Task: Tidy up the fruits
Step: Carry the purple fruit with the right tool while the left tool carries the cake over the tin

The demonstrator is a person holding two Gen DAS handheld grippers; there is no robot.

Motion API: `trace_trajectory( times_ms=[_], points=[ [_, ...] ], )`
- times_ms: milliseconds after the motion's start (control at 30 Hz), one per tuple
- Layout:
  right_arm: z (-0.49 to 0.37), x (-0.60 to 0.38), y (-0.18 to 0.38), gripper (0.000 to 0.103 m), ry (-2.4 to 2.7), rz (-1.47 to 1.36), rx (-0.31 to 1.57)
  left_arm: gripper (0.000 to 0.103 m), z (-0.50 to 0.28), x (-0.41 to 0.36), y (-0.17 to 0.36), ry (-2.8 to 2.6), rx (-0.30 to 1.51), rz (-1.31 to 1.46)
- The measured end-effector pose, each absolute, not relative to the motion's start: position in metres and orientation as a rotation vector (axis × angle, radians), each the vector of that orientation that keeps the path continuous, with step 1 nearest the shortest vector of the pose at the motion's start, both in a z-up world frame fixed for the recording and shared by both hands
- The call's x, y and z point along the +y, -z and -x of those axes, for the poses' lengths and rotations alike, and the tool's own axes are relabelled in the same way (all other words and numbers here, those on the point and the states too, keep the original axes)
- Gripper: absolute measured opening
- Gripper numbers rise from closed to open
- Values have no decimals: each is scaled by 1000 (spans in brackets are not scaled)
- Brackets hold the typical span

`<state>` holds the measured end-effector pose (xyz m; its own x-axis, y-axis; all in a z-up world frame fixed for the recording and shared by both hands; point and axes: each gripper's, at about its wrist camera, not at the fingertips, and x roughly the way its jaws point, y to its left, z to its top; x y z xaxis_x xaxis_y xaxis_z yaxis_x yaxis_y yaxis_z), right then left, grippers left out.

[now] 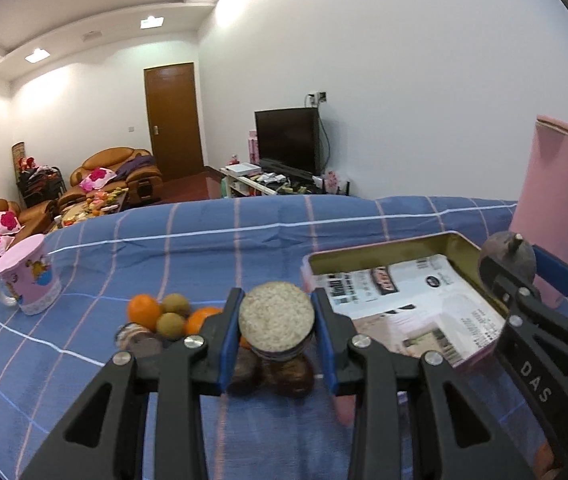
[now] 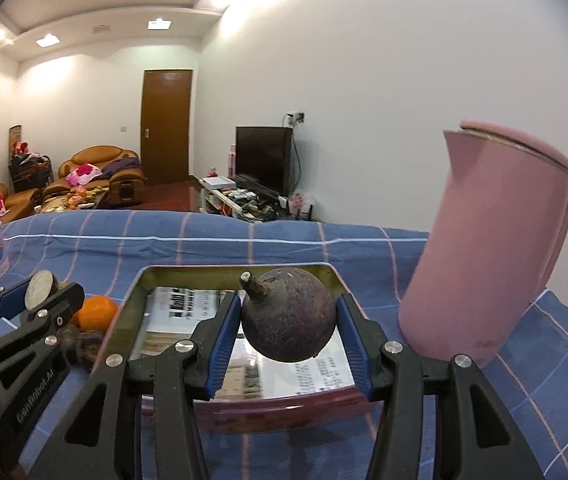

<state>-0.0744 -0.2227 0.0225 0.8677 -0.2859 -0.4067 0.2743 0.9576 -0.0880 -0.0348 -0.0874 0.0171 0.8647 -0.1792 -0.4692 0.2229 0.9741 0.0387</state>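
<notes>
Two hand-held tongs hover over a table (image 1: 244,240) covered with a blue checked cloth, each carrying a piece of fruit.

The left tongs (image 1: 278,322) are closed narrowly on a halved fruit (image 1: 276,318), its pale, grainy cut face turned toward the camera. The right tongs (image 2: 289,324) grip a round dark purple fruit (image 2: 287,320) with a short stalk, held by its sides above a shallow metal tin (image 2: 140,300).

Risks, as a judgement: the round fruit is smooth and held only at two small points, so a tilt or a loosened grip could let it drop and roll off the tin. The halved fruit could slip out because its rind curves away from the pads. A tall pink jug (image 2: 491,248) stands just beside the tin's right edge; a sideways swing of the right tongs could knock it over. The two tongs are near each other and could collide.

Containers: the tin holds only printed paper lining its bottom, no fruit yet. A pink mug (image 1: 30,276) stands well apart on the left; its contents cannot be seen. Remaining loose fruit, oranges (image 1: 144,312), small brownish-green ones (image 1: 170,324) and dark ones (image 1: 287,376), lies in a heap on the cloth left of the tin.
</notes>
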Motion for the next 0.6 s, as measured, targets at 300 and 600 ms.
trace_trajectory(
  times_ms=[300,600],
  points=[
    [67,-236,-18,52,296,-21,485,37,27,-122,-14,249,534,-114],
    [56,-253,-13,52,261,-96,540,36,9,-135,-5,306,629,-120]
  ],
)
